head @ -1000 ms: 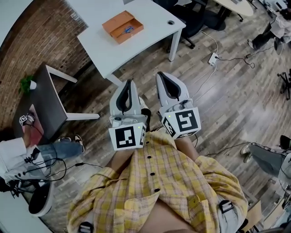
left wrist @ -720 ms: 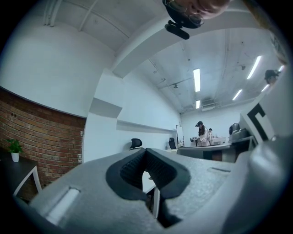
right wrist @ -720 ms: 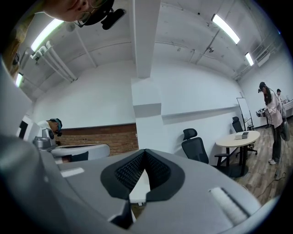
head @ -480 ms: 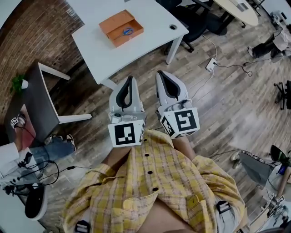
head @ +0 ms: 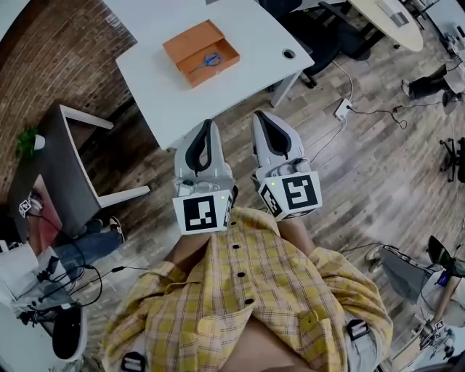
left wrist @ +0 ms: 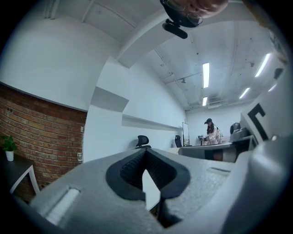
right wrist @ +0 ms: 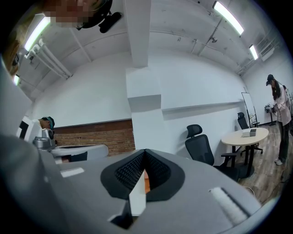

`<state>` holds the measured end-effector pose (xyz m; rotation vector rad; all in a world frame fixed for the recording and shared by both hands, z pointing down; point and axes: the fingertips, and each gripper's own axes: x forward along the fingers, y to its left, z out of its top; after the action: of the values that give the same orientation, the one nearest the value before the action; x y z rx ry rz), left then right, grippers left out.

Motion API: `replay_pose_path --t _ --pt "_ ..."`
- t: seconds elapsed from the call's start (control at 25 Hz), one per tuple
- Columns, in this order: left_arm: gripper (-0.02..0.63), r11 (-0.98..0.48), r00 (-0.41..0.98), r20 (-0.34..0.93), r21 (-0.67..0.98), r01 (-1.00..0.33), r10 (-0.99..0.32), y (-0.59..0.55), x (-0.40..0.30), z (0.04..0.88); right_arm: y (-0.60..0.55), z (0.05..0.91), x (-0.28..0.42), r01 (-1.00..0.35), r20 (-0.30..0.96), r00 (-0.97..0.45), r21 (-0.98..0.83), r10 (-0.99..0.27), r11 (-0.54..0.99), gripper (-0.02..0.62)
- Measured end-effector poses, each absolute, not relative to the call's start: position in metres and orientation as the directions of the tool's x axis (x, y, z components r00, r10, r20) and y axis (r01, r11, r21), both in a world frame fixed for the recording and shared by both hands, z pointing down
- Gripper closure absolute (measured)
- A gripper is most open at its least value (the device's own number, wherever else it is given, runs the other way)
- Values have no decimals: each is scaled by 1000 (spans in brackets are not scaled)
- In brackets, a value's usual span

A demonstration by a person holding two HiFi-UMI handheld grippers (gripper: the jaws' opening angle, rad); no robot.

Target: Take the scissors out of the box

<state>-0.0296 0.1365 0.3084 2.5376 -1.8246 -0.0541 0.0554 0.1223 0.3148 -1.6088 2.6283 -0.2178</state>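
An open orange box [head: 190, 43] sits on a white table [head: 167, 87] at the top of the head view. Blue-handled scissors [head: 211, 59] lie inside it. Both grippers are held close to my chest, well short of the table and pointing toward it. My left gripper [head: 206, 125] is shut with nothing between its jaws; in its own view the tips [left wrist: 145, 151] meet against a white wall. My right gripper [head: 260, 116] is likewise shut and holds nothing [right wrist: 144, 151]. A sliver of orange shows through its jaw gap.
A dark side table [head: 51, 160] with a small plant [head: 33, 138] stands left of the white table. A seated person's legs [head: 83, 247] and cables are at lower left. A black office chair [head: 323, 33], a floor power strip [head: 341, 109] and a round table [head: 389, 18] lie to the right.
The table and box have shifted slightly down and right in the head view. Both grippers stay shut and in the same place before my chest.
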Motion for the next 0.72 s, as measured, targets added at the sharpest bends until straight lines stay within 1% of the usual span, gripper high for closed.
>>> replay_pose_path --t 0.2,0.4,0.6,0.72 --pt "606 -328 328 -7 42 -944 -945 98 -52 310 86 309 38 -890 41 -444 -139 -895 435 591" --pt "606 -331 329 -42 92 -939 -943 62 -71 296 50 296 19 -898 38 -432 -111 -901 426 591" --pt "606 -351 353 -2 106 -931 -936 34 -91 311 23 295 -4 -904 62 -424 -93 -903 418 591" --pt "606 -364 366 -6 114 -924 -931 20 -96 316 18 294 -13 -904 77 -426 -66 -902 422 591"
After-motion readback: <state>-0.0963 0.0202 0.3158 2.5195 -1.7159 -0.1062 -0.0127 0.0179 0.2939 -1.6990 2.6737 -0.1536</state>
